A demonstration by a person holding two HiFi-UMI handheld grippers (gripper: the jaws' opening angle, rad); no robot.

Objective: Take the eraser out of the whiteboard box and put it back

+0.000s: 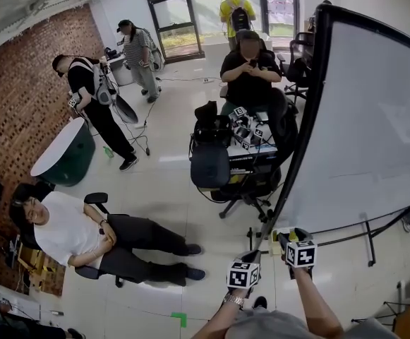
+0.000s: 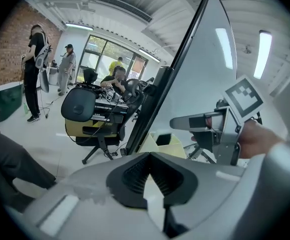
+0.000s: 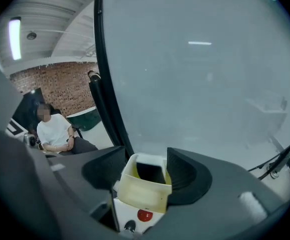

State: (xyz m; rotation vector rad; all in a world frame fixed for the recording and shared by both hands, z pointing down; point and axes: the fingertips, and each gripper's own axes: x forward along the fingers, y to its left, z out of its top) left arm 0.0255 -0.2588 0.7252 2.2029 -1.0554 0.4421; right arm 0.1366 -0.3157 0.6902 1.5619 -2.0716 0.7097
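The eraser lies dark inside the pale yellow whiteboard box against the whiteboard. This is plainest in the right gripper view, where the 2 jaws of the right gripper stand spread either side of the box. Only the left gripper view shows the left gripper pressed together on nothing, with the box beyond it.
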